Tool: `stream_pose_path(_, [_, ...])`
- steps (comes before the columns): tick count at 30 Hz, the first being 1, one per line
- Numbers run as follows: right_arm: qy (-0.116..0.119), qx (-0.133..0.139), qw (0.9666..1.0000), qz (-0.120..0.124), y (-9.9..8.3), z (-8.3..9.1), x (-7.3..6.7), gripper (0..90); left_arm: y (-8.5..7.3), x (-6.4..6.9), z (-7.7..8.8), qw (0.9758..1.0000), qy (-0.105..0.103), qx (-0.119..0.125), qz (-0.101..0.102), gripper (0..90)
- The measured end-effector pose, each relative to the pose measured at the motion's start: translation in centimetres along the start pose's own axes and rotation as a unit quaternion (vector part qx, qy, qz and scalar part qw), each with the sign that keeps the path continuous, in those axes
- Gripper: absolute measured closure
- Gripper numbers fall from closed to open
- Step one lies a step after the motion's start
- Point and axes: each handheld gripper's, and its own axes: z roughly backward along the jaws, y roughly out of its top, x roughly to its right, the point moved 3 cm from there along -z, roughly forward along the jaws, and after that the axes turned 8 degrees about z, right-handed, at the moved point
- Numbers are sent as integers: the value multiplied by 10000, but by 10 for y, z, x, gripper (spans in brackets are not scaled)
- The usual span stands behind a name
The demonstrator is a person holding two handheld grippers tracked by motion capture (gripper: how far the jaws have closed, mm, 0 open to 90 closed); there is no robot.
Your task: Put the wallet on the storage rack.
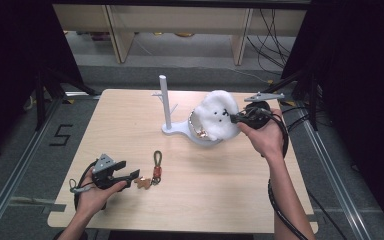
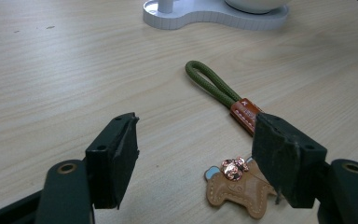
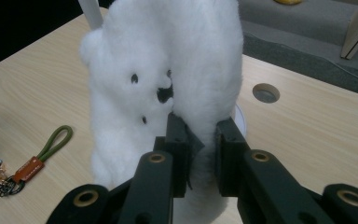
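The right tool (image 3: 200, 154) pinches one fluffy white plush toy (image 3: 168, 79) with black face dots; the left tool (image 2: 196, 158) gapes beside one keychain (image 2: 223, 93).

The plush (image 3: 168, 79) hides most of the white stand (image 1: 180, 131) and is cut off by the right gripper view's top edge, while the left gripper (image 2: 196, 158) covers part of the leather charm (image 2: 235, 189), and the plush's metal trinket (image 1: 200, 133) is too small to tell.

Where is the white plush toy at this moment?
In the high view, the white plush toy is at the table's far right, pinched by the right gripper, above the white stand.
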Motion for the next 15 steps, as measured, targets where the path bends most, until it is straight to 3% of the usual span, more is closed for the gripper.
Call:
stream_pose_path(2, [-50,-56,9999,118,2,-3,2,794,0,0,0,10000,-20,-5,-8,308])
stream_pose_path(3, [-40,-96,9999,-43,2,-3,0,794,0,0,0,10000,-17,-10,-12,308])
stream_pose_path(4, [-40,-96,9999,-43,2,-3,0,794,0,0,0,10000,-17,-10,-12,308])
stream_pose_path(15, [-309,-224,9992,144,10,-16,12,792,0,0,0,10000,-22,1,-3,308])
